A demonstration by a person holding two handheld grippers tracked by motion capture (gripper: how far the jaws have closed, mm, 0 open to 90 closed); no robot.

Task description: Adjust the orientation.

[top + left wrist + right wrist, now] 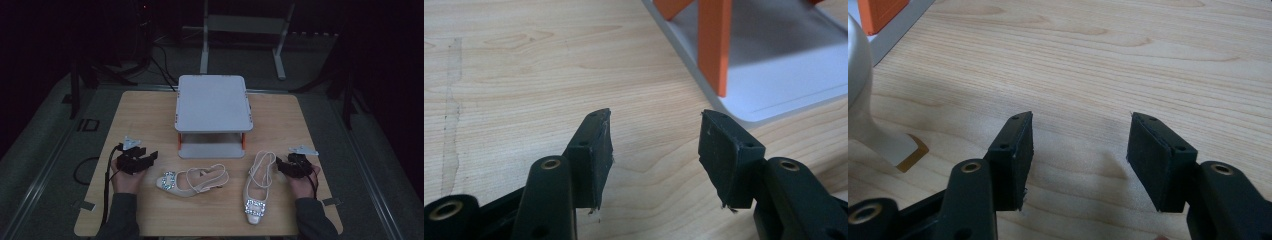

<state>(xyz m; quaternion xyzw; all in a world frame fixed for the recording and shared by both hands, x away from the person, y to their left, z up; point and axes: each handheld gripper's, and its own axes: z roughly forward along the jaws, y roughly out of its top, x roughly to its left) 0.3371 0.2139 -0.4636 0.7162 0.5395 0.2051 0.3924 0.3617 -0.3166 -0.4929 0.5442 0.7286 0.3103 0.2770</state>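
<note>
shoes (195, 180) side by side overhead, heel (868, 110) beside right jaws

Two cream slingback heeled shoes with sparkling rhinestone buckles lie on the wooden bench in front of a grey two-tier stand. The left shoe (192, 181) lies on its side, toe pointing left. The right shoe (258, 187) stands upright, toe toward the near edge, strap toward the stand.

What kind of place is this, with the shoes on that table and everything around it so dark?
Probably a studio or lab set up for recording handling work. A wooden table stands lit in a dark room, cables trail on the floor behind, and a person holds a cabled gripper in each hand by two slingback shoes and a small shelf.
</note>
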